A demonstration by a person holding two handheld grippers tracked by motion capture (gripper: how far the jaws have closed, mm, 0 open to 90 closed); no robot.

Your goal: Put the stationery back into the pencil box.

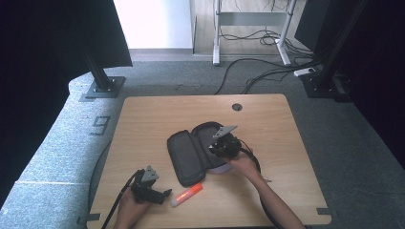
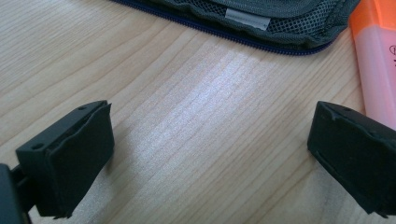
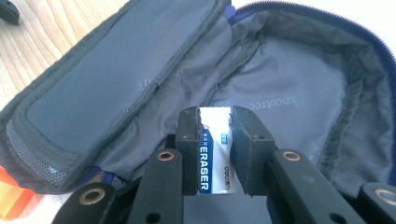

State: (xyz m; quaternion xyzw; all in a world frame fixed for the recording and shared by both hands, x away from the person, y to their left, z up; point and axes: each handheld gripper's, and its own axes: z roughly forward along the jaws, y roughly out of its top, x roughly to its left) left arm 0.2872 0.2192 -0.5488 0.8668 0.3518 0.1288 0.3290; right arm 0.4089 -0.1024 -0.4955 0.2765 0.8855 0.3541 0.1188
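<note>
A dark grey pencil case (image 1: 191,149) lies open in the middle of the wooden table, its lid flap (image 3: 107,79) folded out to the left. My right gripper (image 1: 222,143) hangs over the case's open pocket (image 3: 289,88), shut on a white and blue eraser (image 3: 215,149) held upright between its jaws. An orange highlighter (image 1: 187,194) lies on the table just in front of the case. My left gripper (image 1: 165,193) rests low by the table's front edge, open, with bare wood between its jaws; the highlighter (image 2: 373,60) lies just beyond its right jaw.
The table (image 1: 143,124) has a round cable hole (image 1: 237,107) at the back. Black stands (image 1: 102,83) and loose cables (image 1: 267,67) sit on the grey carpet behind it. Cables trail from both grippers toward the front edge.
</note>
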